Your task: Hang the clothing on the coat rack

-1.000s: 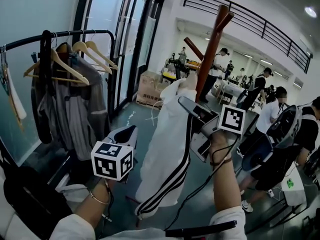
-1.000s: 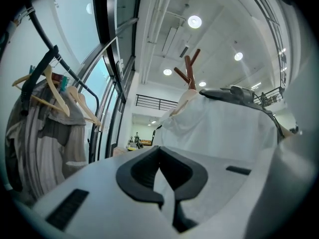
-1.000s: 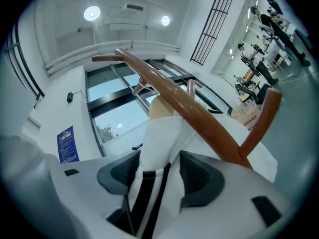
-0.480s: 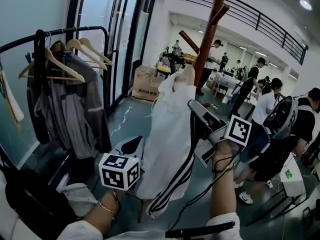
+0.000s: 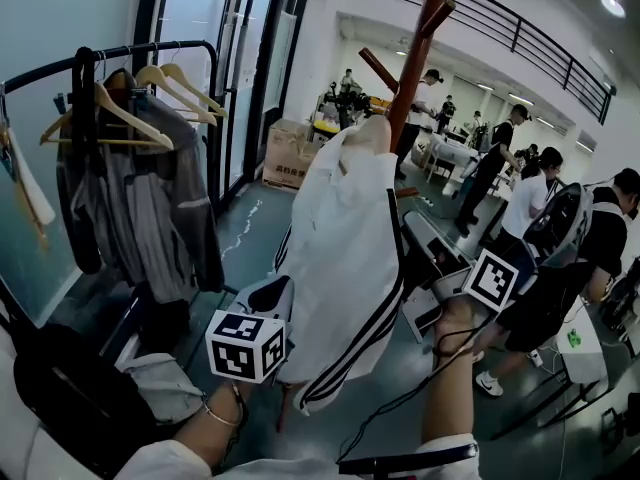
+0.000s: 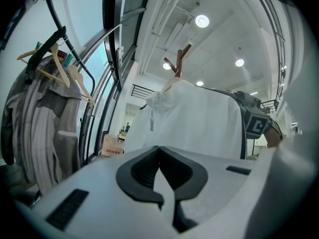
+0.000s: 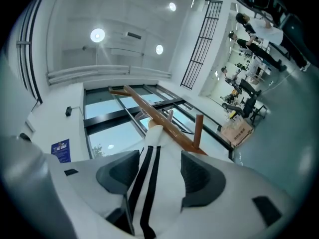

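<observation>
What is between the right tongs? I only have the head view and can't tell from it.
Observer: The right gripper view shows the right tongs standing wide apart. The striped white garment lies loosely between them, and the pads do not appear to press on it.
Operator: And the left tongs?
Observer: The left gripper view shows the left tongs closed tip to tip with nothing between them. The garment hangs ahead of them, untouched.

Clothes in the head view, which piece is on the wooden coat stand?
The white jacket with black stripes, its top draped over the brown wooden stand. The grey clothes hang from hangers on the black rail at the left.
</observation>
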Demonstrator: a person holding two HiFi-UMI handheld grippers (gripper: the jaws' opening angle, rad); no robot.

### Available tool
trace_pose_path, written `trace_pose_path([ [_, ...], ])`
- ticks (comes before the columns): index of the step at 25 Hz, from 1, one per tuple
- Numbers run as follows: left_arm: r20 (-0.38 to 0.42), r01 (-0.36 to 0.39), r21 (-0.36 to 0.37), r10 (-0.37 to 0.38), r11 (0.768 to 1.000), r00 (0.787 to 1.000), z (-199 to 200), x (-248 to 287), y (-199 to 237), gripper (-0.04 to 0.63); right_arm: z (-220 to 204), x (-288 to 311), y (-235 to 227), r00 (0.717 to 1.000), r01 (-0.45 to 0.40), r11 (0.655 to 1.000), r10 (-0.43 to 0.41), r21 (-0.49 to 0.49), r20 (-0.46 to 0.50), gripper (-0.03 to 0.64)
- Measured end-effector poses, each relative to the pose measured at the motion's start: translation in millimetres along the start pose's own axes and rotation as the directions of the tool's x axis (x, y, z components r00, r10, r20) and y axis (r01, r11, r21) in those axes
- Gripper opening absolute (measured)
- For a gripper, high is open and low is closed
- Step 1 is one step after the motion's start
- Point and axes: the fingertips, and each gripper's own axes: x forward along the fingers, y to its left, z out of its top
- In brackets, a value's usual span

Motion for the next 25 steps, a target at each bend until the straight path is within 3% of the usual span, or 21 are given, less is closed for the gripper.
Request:
trace_pose_path([
  [6,-0.032,0.013,-0.008,-0.013,1.000,0.999,-19.0,-12.1,-12.1,0.008,-6.0,-37.5,-17.1,0.992,0.116,0.991,-0.114,-0.062,0.046,0.267],
  [14,-0.066,0.016,-0.008,-0.016,1.000,0.998,-41.7,-29.2,-28.7,0.008,-45.2,-94.6,-56.5,0.941,0.338,0.934,-0.334,-0.112,0.053,0.264],
  [19,-0.099,0.033,-0.019,-0.035,0.999,0.994,-59.0,-33.6,-46.0,0.008,-75.6,-116.0,-69.0,0.920,0.382,0.887,-0.391,-0.260,0.016,0.259],
  [25,-0.118,0.060,-0.025,-0.062,0.998,0.991,-74.4,-37.3,-67.8,0.009,-116.0,-142.1,-84.4,0.886,0.442,0.850,-0.464,-0.285,-0.011,0.209],
])
